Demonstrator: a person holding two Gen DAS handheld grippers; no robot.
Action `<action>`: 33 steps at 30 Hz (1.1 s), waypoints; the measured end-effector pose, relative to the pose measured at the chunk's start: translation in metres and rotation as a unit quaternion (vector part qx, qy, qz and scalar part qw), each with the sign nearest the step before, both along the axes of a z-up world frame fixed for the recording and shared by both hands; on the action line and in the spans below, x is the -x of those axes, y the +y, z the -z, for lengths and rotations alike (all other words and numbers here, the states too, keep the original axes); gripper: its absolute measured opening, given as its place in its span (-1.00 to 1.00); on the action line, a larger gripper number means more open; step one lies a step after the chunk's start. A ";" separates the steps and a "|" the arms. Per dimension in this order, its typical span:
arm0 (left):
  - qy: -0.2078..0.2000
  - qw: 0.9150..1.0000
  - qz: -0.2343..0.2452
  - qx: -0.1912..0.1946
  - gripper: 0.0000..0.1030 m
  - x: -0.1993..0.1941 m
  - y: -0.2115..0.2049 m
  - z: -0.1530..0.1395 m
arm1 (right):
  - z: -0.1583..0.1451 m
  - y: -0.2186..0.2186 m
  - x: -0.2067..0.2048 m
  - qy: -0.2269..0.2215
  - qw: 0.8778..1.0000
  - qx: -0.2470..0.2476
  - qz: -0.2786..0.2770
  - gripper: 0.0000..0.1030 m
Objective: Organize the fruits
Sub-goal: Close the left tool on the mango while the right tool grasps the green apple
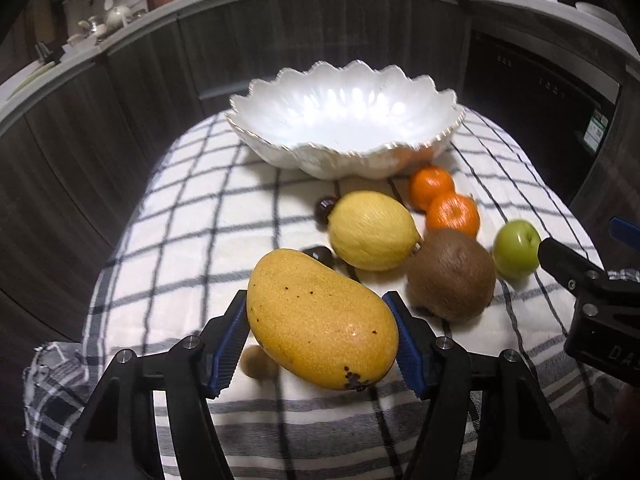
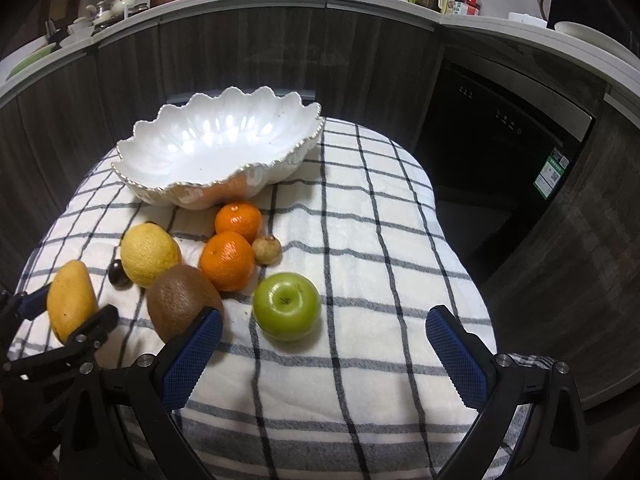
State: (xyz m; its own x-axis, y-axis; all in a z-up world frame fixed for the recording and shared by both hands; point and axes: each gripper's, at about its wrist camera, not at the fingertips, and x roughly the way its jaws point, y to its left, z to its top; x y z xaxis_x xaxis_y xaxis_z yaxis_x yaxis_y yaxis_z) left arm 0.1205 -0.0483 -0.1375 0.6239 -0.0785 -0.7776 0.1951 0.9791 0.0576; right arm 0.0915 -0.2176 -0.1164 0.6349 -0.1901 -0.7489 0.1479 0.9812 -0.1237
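The left gripper (image 1: 320,340) fingers hold the mango (image 1: 320,320) at its smooth, heavy middle near the bowl (image 1: 280,152), while the right gripper (image 2: 324,356) fingers stand wide.

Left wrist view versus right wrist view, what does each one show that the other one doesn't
Only the left wrist view shows the left hand-held gripper head-on, pads pressed on both sides of the mango, plus a small tan fruit beneath it. Only the right wrist view shows the right hand-held gripper open and empty, and a small brownish fruit beside the oranges. Both show the white bowl, lemon, kiwi, green apple and checked cloth.
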 end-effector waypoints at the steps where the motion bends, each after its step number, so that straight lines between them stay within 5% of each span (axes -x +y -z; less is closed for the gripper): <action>1: -0.005 1.000 -0.005 -0.001 0.26 -0.001 0.003 -0.002 | -0.001 0.001 -0.002 -0.001 1.000 0.001 -0.002 0.99; 4: -0.009 1.000 -0.013 0.001 0.26 -0.005 0.008 -0.005 | 0.001 0.003 -0.012 0.002 1.000 -0.002 -0.001 0.97; 10: -0.011 0.999 -0.030 -0.001 0.26 -0.014 0.015 -0.005 | 0.017 0.001 -0.031 0.027 0.999 -0.018 -0.001 0.41; 19: -0.006 0.999 -0.036 0.002 0.26 -0.023 0.017 -0.001 | 0.041 0.002 -0.040 0.056 0.998 -0.033 -0.008 0.10; 33: -0.006 0.999 -0.035 0.004 0.26 -0.024 0.017 -0.001 | 0.051 0.004 -0.041 0.065 0.996 -0.051 -0.016 -0.04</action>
